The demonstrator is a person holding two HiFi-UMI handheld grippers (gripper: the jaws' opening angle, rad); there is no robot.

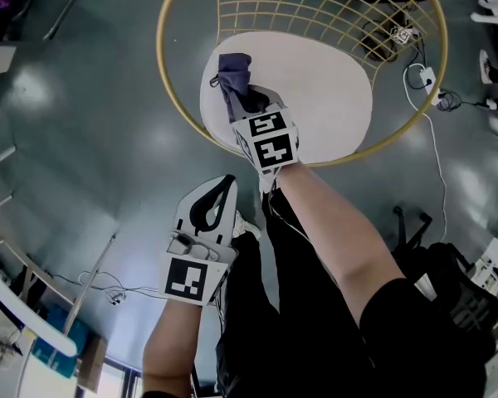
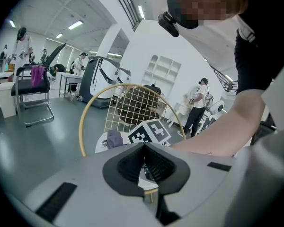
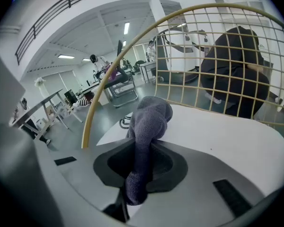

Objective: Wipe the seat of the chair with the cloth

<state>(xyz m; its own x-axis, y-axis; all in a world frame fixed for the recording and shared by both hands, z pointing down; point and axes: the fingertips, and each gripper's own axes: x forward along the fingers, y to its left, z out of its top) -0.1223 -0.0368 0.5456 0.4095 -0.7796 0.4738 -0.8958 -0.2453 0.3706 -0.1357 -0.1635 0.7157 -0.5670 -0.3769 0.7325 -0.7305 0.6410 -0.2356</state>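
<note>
The chair has a round white seat (image 1: 315,89) inside a gold wire frame (image 1: 178,89). My right gripper (image 1: 251,104) is shut on a purple-grey cloth (image 1: 235,77), whose bunched end rests on the seat's left part. In the right gripper view the cloth (image 3: 149,126) runs up between the closed jaws and lies over the seat (image 3: 227,136). My left gripper (image 1: 220,197) hangs below the chair over the floor, its jaws closed on nothing. From the left gripper view, the chair frame (image 2: 83,122) and cloth (image 2: 114,138) appear ahead, beyond my left gripper (image 2: 144,162).
The wire backrest (image 1: 315,7) rises behind the seat. A white cable (image 1: 436,139) trails across the grey floor at right. Black bags (image 1: 448,288) stand at lower right, table legs (image 1: 33,305) at lower left. People and an office chair (image 2: 35,93) are far off.
</note>
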